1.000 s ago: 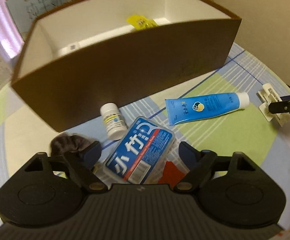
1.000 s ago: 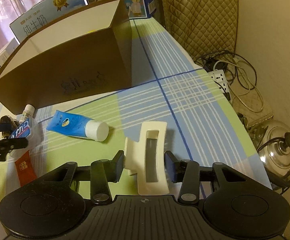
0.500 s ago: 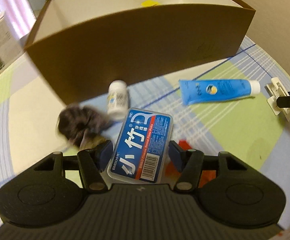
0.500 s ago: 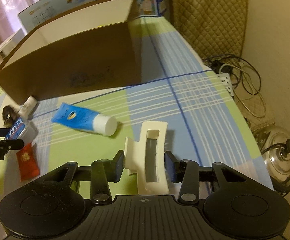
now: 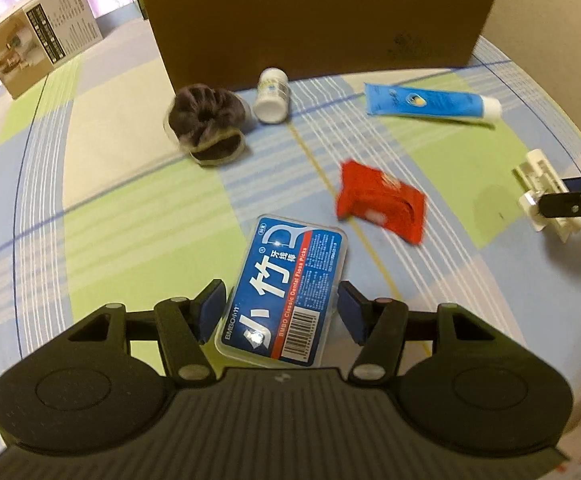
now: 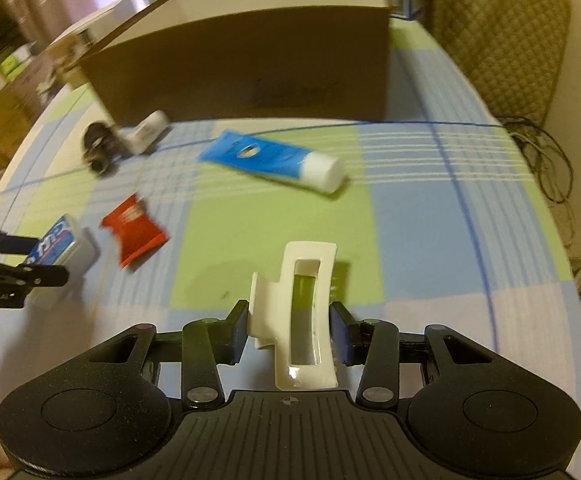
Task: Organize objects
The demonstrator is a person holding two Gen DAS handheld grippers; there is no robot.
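Between left claw (image 5: 280, 310) fingers, floss box (image 5: 284, 290).

Dim, warm yellowish light; motion blur, fisheye bending and dark corners.

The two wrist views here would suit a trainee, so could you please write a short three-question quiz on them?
1. True or false: the right gripper grips the cream hair clip.
2. What does the left gripper hold? A) the blue tube B) the floss pick box C) the red packet
3. Fill in: the white bottle lies between the dark scrunchie and the brown ____.

Key:
1. True.
2. B: the floss pick box; the blue tube and the red packet lie loose on the tablecloth.
3. Box.
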